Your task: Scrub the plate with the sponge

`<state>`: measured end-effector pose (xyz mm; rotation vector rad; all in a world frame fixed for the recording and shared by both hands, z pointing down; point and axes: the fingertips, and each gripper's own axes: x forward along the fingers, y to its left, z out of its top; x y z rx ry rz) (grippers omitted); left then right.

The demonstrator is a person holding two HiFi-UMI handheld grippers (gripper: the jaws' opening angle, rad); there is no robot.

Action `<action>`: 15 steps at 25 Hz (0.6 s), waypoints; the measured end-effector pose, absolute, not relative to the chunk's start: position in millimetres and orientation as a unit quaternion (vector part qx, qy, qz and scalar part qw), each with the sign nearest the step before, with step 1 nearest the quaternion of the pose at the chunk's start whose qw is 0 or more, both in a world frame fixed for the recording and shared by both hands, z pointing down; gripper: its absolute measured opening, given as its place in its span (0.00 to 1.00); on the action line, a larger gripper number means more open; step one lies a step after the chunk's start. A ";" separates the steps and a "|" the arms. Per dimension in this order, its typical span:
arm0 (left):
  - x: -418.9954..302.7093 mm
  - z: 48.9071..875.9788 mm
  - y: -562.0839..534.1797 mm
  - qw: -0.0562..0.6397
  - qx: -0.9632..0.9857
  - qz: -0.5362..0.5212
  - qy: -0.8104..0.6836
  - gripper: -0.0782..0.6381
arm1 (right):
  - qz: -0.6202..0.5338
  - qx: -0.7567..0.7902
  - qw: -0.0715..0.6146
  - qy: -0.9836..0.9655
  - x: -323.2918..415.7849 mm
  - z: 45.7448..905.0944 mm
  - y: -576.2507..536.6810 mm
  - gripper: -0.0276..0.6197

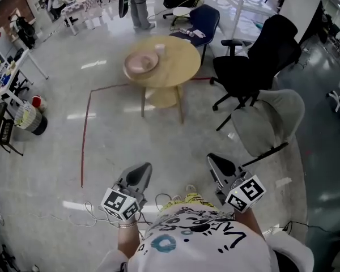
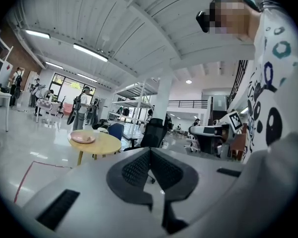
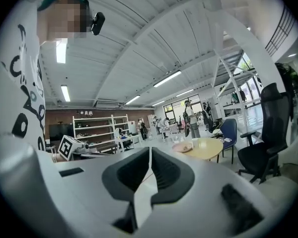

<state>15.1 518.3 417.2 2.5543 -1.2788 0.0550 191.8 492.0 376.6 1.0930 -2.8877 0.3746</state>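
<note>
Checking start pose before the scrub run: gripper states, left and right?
Left gripper: closed, holding nothing.
Right gripper: closed, holding nothing.

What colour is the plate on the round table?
The plate is pink; the head view shows it best.

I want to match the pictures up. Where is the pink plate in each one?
Head view: the plate is near the top, left of middle, on the left side of the round table.
Left gripper view: the plate is left of middle, on the table.
Right gripper view: the plate is small, right of middle, on the table.
Shared landmark: the round table under the plate.
</note>
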 end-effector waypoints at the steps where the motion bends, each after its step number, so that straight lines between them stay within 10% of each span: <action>1: 11.6 417.8 516.3 0.142 0.884 0.018 -0.445 0.13 | 0.120 0.351 0.019 -0.928 190.3 376.3 492.3 0.09; 15: -9.7 427.0 429.3 0.154 0.875 0.022 -0.458 0.13 | 0.130 0.329 0.020 -0.935 159.4 383.9 393.3 0.09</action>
